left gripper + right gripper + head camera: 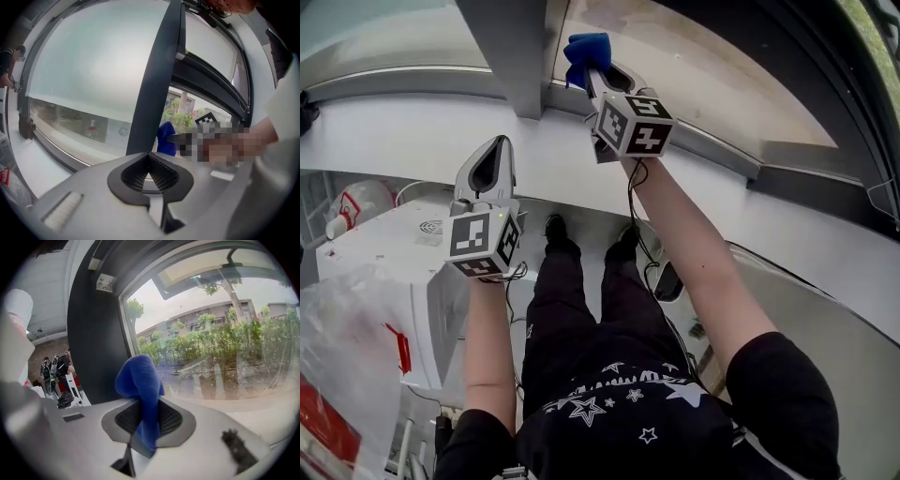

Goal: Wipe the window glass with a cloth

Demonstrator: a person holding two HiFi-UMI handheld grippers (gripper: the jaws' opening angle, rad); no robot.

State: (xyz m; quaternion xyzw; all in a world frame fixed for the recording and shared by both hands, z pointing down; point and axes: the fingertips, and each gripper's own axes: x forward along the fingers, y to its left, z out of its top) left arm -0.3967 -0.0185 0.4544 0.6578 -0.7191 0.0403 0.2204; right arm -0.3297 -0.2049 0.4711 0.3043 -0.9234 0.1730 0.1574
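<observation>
We see the left gripper (150, 174) at the bottom, its two ribbed jaws closed together with nothing between them. Behind it a dark window post (157, 79) rises and leans to the right. Left of the post there is a pale, milky pane (93, 61) above a white sill (33, 164). Just right of the post, a blue cloth (165, 138) sits at the tip of the right gripper (176, 138), with green trees (183, 117) outside behind it. Whether the cloth touches the glass, we cannot tell.
</observation>
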